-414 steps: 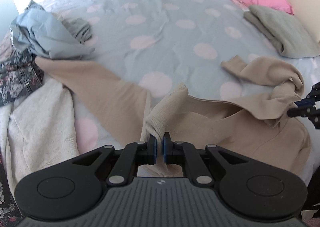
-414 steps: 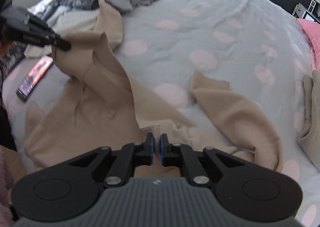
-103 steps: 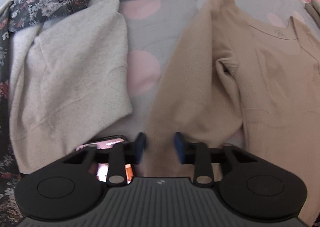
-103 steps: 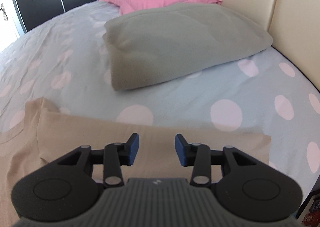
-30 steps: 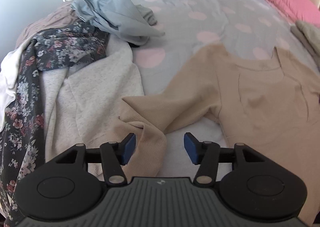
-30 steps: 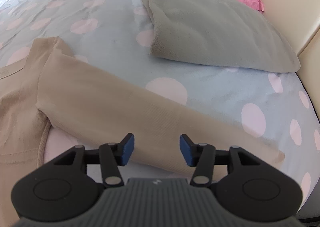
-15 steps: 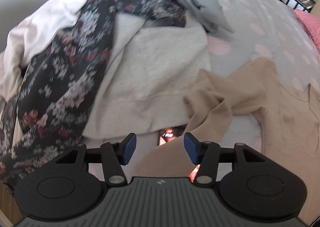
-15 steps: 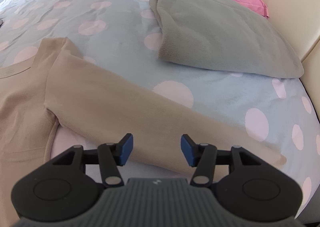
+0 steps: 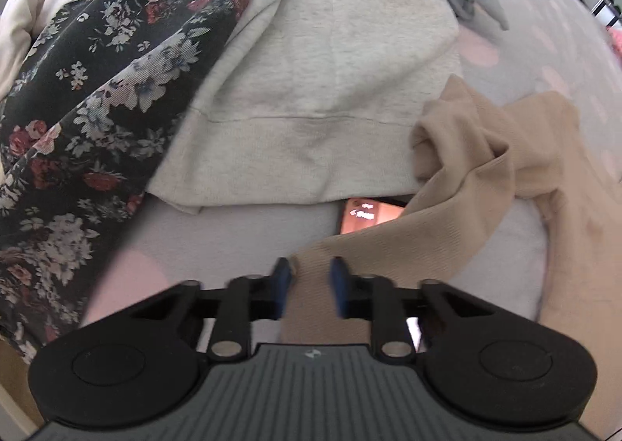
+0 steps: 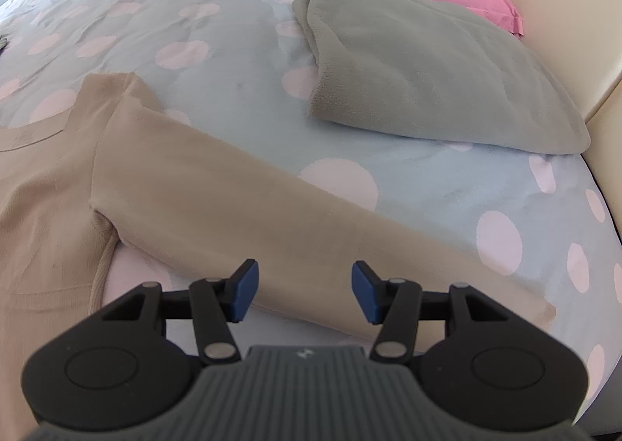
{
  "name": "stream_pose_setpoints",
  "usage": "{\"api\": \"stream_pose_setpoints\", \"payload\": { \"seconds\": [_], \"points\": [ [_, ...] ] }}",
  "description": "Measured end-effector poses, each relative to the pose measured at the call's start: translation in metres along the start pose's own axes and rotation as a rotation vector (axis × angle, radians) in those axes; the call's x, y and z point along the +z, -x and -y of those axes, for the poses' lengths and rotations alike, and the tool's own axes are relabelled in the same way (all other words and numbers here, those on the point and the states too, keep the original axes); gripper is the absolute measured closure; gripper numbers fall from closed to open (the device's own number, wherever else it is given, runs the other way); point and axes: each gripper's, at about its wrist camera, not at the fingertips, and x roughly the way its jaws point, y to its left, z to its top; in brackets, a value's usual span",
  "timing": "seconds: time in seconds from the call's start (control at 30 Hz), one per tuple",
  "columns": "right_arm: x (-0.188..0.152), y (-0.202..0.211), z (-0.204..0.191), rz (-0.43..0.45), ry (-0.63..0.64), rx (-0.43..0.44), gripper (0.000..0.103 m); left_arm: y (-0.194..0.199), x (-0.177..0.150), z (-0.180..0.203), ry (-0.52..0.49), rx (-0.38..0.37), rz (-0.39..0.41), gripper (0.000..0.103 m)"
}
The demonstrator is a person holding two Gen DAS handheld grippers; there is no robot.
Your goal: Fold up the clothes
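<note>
Spread on the polka-dot bed (image 10: 241,63), the soft, limp beige sweater (image 10: 46,184) is best taken by a cuff: its bunched sleeve end is straddled by the part-open left tool (image 9: 310,287), while the right tool (image 10: 305,291) is held wide open, empty, above the other sleeve.

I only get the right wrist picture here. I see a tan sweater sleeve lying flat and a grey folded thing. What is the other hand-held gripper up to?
Observer: The left hand-held gripper has its jaws partly open around the cuff end of the other tan sleeve, not yet clamped.
Operator: Is that sleeve flat too?
Observer: No, it is bunched and twisted near the white sweatshirt.
Operator: Anything else lying there?
Observer: A phone with a lit screen peeks out from under the sleeve, and a dark floral garment lies further left.
</note>
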Motion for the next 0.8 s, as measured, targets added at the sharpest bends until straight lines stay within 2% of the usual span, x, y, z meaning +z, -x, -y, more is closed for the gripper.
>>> {"api": "stream_pose_setpoints", "payload": {
  "seconds": [0.27,0.43,0.47,0.5,0.57,0.6,0.8],
  "points": [
    [0.001,-0.001,-0.001,-0.002,0.013,-0.002,0.046,0.064,0.011,0.004,0.004,0.019,0.161,0.103],
    [0.001,-0.001,-0.003,-0.005,0.021,-0.004,0.046,0.045,0.008,0.000,0.035,0.024,0.119,0.103],
    [0.001,-0.001,-0.004,-0.005,0.022,-0.005,0.046,0.040,0.008,-0.001,0.041,0.025,0.109,0.096],
    [0.001,-0.001,-0.004,-0.006,0.024,-0.005,0.046,0.036,0.007,-0.002,0.047,0.026,0.100,0.084],
    [0.001,-0.001,-0.005,-0.005,0.026,-0.006,0.046,0.028,0.006,-0.004,0.059,0.029,0.082,0.073],
    [0.001,-0.001,-0.005,-0.004,0.026,-0.005,0.046,0.024,0.005,-0.005,0.066,0.030,0.073,0.071],
    [0.001,-0.001,-0.007,-0.002,0.029,-0.007,0.046,-0.002,0.002,-0.010,0.103,0.036,0.017,0.070]
  ]
}}
